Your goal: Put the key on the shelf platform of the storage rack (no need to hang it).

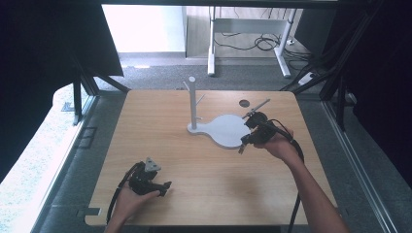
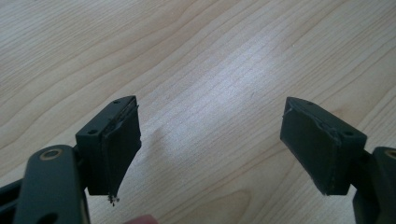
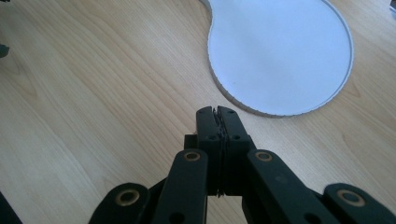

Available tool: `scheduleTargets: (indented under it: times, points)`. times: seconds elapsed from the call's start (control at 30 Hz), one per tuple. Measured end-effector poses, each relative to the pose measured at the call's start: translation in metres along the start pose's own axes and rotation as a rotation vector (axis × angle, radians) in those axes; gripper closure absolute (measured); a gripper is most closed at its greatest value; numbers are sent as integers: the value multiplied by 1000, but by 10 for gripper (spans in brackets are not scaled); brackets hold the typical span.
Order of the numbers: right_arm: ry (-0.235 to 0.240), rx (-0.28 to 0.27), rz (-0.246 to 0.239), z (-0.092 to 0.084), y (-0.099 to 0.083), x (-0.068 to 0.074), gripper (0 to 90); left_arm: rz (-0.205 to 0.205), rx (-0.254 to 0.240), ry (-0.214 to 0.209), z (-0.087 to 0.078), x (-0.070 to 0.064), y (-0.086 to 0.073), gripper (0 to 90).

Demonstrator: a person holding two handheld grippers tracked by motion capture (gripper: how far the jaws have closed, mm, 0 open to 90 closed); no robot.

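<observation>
A white stand rises from the wooden table (image 1: 204, 179), with an upright post (image 1: 193, 104) carrying small pegs and a flat rounded base (image 1: 222, 131). My right gripper (image 1: 241, 145) lies at the base's right edge, held in a hand. In the right gripper view its jaws (image 3: 217, 112) are shut together on nothing, with their tips just short of the white base's (image 3: 280, 51) rim. My left gripper (image 1: 164, 187) rests near the table's front left, held in the other hand. In the left gripper view it (image 2: 212, 107) stands wide open over bare wood.
A small dark round hole (image 1: 244, 103) sits in the tabletop behind the base. Black frame struts (image 1: 335, 73) flank the table on both sides. A white desk frame (image 1: 248, 43) with cables stands on the floor beyond the far edge.
</observation>
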State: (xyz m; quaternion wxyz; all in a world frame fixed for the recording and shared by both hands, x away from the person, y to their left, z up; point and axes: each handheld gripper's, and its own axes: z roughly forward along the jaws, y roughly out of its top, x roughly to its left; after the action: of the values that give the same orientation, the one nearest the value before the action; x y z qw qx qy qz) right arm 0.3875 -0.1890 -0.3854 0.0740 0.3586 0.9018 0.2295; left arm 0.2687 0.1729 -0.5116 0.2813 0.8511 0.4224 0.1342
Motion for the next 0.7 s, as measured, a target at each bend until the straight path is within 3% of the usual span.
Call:
scheduleTargets:
  times: [0.7]
  points:
    - [-3,2,2,6,16,-2,894,-1,3,1,2,-1,0,206]
